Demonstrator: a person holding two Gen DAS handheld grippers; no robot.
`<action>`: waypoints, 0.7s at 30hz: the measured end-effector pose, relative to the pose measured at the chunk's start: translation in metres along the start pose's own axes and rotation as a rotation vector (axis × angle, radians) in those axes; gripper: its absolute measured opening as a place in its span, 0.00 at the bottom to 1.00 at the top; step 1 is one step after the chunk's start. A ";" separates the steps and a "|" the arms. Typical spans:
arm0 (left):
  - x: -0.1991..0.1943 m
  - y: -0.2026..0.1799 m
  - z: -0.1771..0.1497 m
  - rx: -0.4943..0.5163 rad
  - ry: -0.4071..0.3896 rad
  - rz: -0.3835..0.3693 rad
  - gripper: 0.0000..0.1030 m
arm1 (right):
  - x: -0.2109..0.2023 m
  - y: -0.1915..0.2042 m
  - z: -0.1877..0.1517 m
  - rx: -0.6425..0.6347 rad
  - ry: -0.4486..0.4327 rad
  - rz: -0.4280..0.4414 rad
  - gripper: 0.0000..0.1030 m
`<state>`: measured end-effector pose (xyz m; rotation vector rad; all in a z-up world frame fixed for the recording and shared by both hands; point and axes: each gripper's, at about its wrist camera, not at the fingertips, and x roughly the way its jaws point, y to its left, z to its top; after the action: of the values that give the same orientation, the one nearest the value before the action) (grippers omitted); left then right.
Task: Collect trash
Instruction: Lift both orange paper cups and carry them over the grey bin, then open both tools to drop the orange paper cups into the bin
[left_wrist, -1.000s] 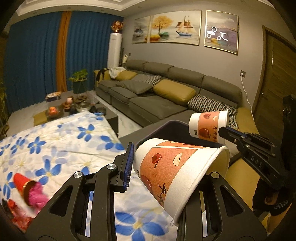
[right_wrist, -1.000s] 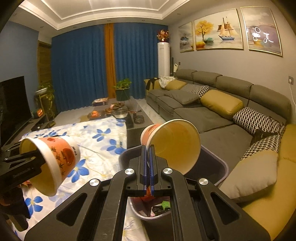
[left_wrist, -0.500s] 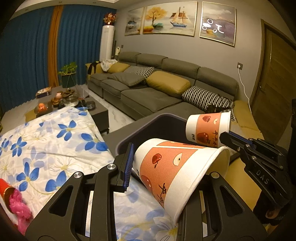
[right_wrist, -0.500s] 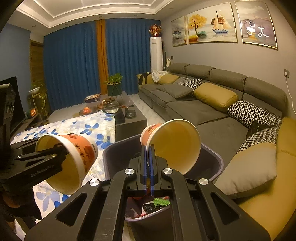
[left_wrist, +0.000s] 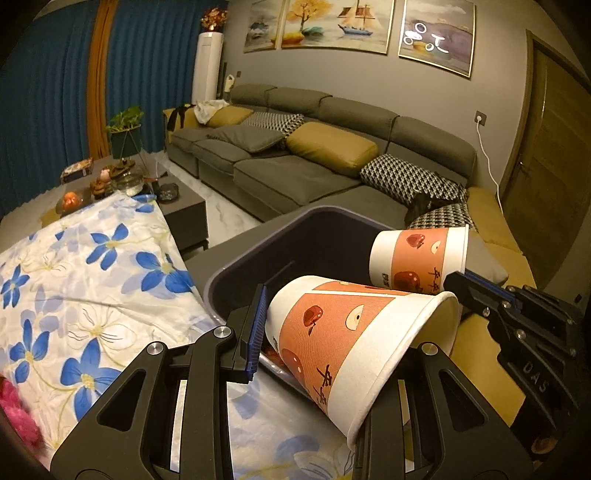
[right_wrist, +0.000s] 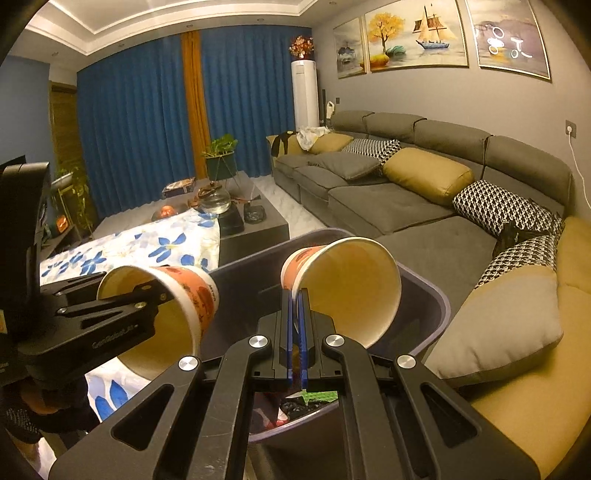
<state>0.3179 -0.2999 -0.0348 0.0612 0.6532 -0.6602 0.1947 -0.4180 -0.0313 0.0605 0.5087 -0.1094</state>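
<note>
Two paper cups held over dark trash bin (left_wrist: 236, 273), tipped for dropping. Left gripper (left_wrist: 343, 343) jaws span its cup (left_wrist: 354, 332) body; right gripper (right_wrist: 295, 314) jaws pinch rim of other cup (right_wrist: 347, 291). Litter already inside bin.

I'm in a home living rm. Long grey sectional sofa (right_wrist: 424, 177) runs along the right wall w/ mustard (right_wrist: 428, 173) & houndstooth cushions (right_wrist: 495, 210). Three framed paintings (right_wrist: 417, 33) hang above it, incl. a sailing ship. Far end: floor-length blue curtains (right_wrist: 147, 122) w/ an orange panel, a white tower AC unit (right_wrist: 304, 92), a potted plant on a stand (right_wrist: 219, 155). Dark coffee table (right_wrist: 255, 221) mid-rm w/ a glass bowl & fruit. Near left, a floral blue-and-white cloth (left_wrist: 85, 280). TV edge at far left. Wooden door (left_wrist: 550, 147) on the right.
</note>
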 end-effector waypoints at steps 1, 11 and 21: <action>0.002 -0.001 0.000 -0.001 0.005 -0.002 0.26 | 0.000 -0.001 -0.001 0.002 0.003 0.001 0.04; 0.022 -0.001 -0.004 -0.032 0.046 -0.016 0.28 | 0.011 -0.003 -0.005 0.015 0.032 0.000 0.04; 0.010 0.015 -0.006 -0.096 0.008 0.017 0.80 | 0.011 -0.010 -0.003 0.039 0.025 0.005 0.28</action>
<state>0.3298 -0.2920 -0.0475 -0.0194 0.6900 -0.6118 0.2014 -0.4291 -0.0401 0.1011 0.5312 -0.1134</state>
